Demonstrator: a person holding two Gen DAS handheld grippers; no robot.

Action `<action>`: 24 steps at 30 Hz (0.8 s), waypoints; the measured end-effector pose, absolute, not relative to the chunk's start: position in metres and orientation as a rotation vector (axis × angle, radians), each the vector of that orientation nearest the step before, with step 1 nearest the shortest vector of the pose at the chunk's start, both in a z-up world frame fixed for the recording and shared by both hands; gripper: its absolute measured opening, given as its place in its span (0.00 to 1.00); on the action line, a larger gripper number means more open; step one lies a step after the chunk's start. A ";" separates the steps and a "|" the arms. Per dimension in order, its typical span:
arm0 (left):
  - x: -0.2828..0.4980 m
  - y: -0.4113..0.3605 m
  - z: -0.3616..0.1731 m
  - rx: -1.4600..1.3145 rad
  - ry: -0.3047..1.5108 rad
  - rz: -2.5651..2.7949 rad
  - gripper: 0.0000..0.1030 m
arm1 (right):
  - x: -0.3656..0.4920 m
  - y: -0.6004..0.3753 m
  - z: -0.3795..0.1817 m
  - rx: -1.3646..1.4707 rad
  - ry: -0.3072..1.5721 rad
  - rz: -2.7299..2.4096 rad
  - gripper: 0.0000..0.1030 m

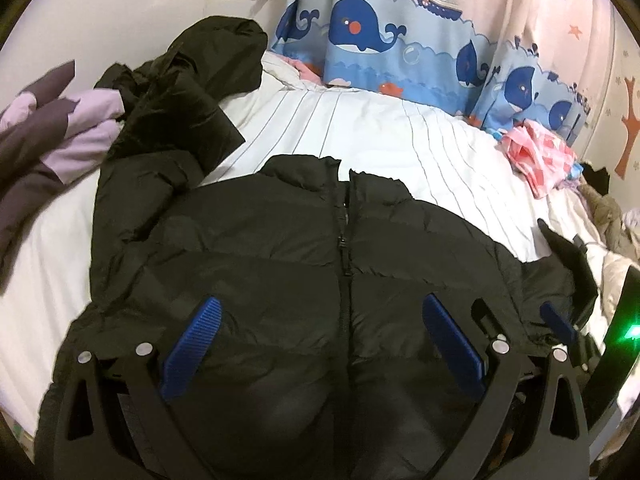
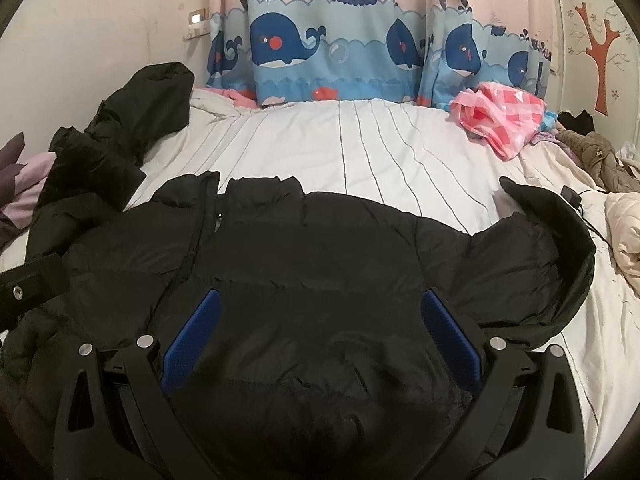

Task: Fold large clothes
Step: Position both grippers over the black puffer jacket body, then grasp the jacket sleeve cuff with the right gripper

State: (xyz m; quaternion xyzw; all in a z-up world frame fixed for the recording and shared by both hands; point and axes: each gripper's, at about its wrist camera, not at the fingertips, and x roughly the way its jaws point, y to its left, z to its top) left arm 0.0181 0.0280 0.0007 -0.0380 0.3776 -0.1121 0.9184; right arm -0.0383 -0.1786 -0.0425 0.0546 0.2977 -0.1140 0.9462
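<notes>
We're working on a bed (image 2: 400, 148) w/ a white striped sheet. On it, spread front-up, collar toward the whale curtain (image 2: 332, 52), lies our black puffer jacket (image 2: 304, 248), zip closed down the middle. It looks flattened but not yet folded: body lies open to full width, and the right sleeve (image 2: 560, 248) curves out to the side, cuff end lifted a bit. The left sleeve (image 1: 116, 208) runs up toward a second black jacket (image 1: 192, 80) heaped at the far left, touching or overlapping it; we can't tell which. So approx. everything is left: sleeves in, sides over, then the hem-to-collar fold.

Left gripper (image 1: 320, 344) hovers over the lower chest near the zip, jaws spread wide, nothing between the blue pads (image 1: 192, 352). Right gripper (image 2: 320, 340) sits likewise over the right half, jaws wide apart, holding nothing. Pink checked cloth (image 2: 500, 116) lies well apart by the curtain.
</notes>
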 end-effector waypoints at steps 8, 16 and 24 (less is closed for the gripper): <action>0.022 0.024 -0.007 -0.107 0.798 -0.227 0.94 | -0.037 -0.178 -0.043 0.117 0.612 -0.219 0.94; 0.019 0.012 -0.007 -0.033 0.790 -0.235 0.94 | -0.038 -0.179 -0.042 0.112 0.610 -0.222 0.94; 0.027 0.020 -0.013 -0.102 0.828 -0.239 0.94 | -0.041 -0.205 -0.011 -0.035 0.571 -0.323 0.94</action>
